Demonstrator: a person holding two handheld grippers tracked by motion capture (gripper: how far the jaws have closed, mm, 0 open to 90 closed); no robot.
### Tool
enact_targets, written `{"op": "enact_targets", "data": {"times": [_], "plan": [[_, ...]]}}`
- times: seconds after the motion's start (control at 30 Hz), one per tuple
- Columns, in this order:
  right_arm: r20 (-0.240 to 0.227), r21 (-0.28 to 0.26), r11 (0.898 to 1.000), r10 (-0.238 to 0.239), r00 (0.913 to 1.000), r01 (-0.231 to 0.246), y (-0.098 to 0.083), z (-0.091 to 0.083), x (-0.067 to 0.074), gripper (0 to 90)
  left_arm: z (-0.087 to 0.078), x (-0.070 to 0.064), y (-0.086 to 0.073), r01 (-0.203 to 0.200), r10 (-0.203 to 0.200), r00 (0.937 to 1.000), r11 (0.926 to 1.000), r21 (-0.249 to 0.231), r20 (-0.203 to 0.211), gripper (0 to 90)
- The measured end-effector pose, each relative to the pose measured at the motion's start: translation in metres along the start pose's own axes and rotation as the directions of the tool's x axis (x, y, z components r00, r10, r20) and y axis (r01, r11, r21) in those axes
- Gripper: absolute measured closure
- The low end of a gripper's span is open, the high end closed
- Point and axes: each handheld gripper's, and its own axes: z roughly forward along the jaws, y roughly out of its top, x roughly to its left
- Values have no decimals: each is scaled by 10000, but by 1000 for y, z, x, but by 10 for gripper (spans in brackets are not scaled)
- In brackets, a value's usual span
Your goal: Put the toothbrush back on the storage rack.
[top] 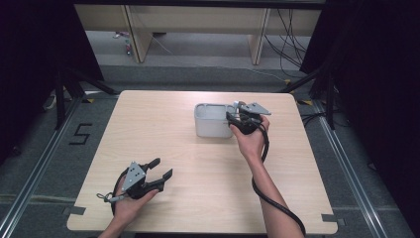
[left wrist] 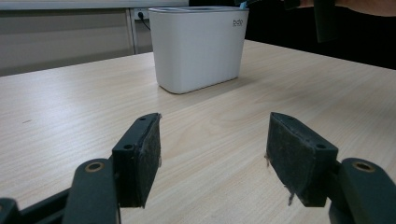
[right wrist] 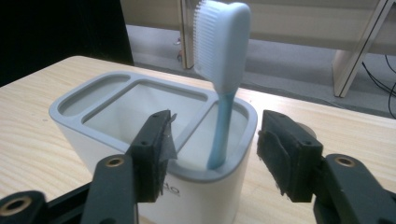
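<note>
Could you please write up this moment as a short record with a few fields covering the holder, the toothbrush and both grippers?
surface: wooden table
holder: white toothbrush holder with grey rim, three compartments, upright on the table
toothbrush: blue toothbrush standing head up in the end compartment nearest the right gripper
right gripper: right gripper open at the holder's end, fingers either side of the handle, not pressing it
left gripper: left gripper open, nothing between its fingers, low over the table, aimed at the holder

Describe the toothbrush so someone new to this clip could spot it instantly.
On the wooden table stands a white holder with a grey rim, split into three compartments. The toothbrush stands upright in the end compartment nearest the right gripper, whose jaws stand open. Its pale blue handle and white bristles rise above the rim.
</note>
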Motion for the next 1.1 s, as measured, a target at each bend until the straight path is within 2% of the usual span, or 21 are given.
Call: {"op": "enact_targets", "data": {"times": [0.03, 0.13, 0.17, 0.2, 0.23, 0.27, 0.3, 0.33, 0.37, 0.4, 0.47, 0.5, 0.53, 0.57, 0.63, 0.67, 0.7, 0.9, 0.97, 1.1], "plan": [[-3, 7, 9999, -163, 9999, 163, 0, 0, -1, 429, 0, 0, 0, 4, -4, 10000, 10000, -4, 0, 348], [-60, -39, 10000, -49, 10000, 49, -2, -4, -1, 406, 0, 0, 0, 13, -13, 10000, 10000, 2, -1, 348], [47, 52, 9996, -267, 9996, 267, -1, -5, -2, 401, 0, 0, 0, 3, -3, 10000, 10000, 0, -3, 348], [-45, 125, 9999, -29, 10000, 29, -2, -7, -1, 398, 0, 0, 0, -5, 5, 10000, 10000, -4, -3, 348], [-53, 48, 9999, -110, 9999, 111, -3, -8, -2, 392, 0, 0, 0, -15, 15, 10000, 10000, -5, -4, 348], [4, 191, 9996, -192, 9998, 192, -3, -10, -2, 385, 0, 0, 0, -21, 21, 10000, 10000, 8, -9, 348], [-108, 248, 9997, -43, 9999, 46, -4, -12, -2, 378, 0, 0, 0, -11, 11, 10000, 10000, 5, -10, 348], [-120, 219, 9994, -279, 9995, 282, -5, -12, -3, 374, -1, 0, 0, -31, 32, 10000, 9999, 111, -64, 348], [-124, 267, 9995, -141, 9998, 144, -6, -14, -3, 367, 0, 0, 0, -19, 19, 10000, 10000, 26, -27, 348], [-188, 450, 9990, -44, 9998, 52, -7, -17, -2, 365, 0, 0, 0, -12, 12, 10000, 10000, 6, -16, 348], [-293, 480, 9987, -174, 9994, 188, -9, -19, -2, 362, 0, 0, 0, -3, 3, 10000, 10000, 29, -28, 348], [-264, 597, 9981, -118, 9996, 133, -10, -22, -1, 362, -1, 0, 1, -26, 28, 9999, 9998, 190, -115, 348], [-346, 511, 9983, -269, 9990, 286, -12, -22, -2, 362, -1, 0, 1, -23, 25, 9999, 9998, 174, -111, 348], [-290, 725, 9972, -162, 9994, 182, -12, -25, 0, 362, -1, 0, 1, -34, 37, 9999, 9998, 192, -106, 348], [-372, 591, 9976, -326, 9988, 347, -14, -27, -2, 362, 0, 0, 0, -20, 21, 10000, 10000, 87, -67, 349], [-464, 711, 9972, -196, 9987, 228, -15, -29, -1, 362, 0, 0, 0, -1, 1, 10000, 10000, 12, -28, 348], [-490, 693, 9974, -173, 9986, 207, -16, -30, -1, 362, -1, 0, 1, -33, 36, 9999, 9997, 227, -133, 349], [-621, 897, 9954, -286, 9977, 341, -25, -40, -2, 362, -1, 0, 0, -37, 37, 10000, 10000, 81, -70, 349], [-670, 994, 9940, -391, 9970, 457, -29, -42, -3, 362, -2, -1, 1, -50, 53, 9999, 9998, 215, -117, 349], [-685, 1285, 9915, -100, 9976, 187, -38, -50, -4, 362, -2, -1, 1, -36, 39, 9999, 9997, 229, -114, 349]]}}
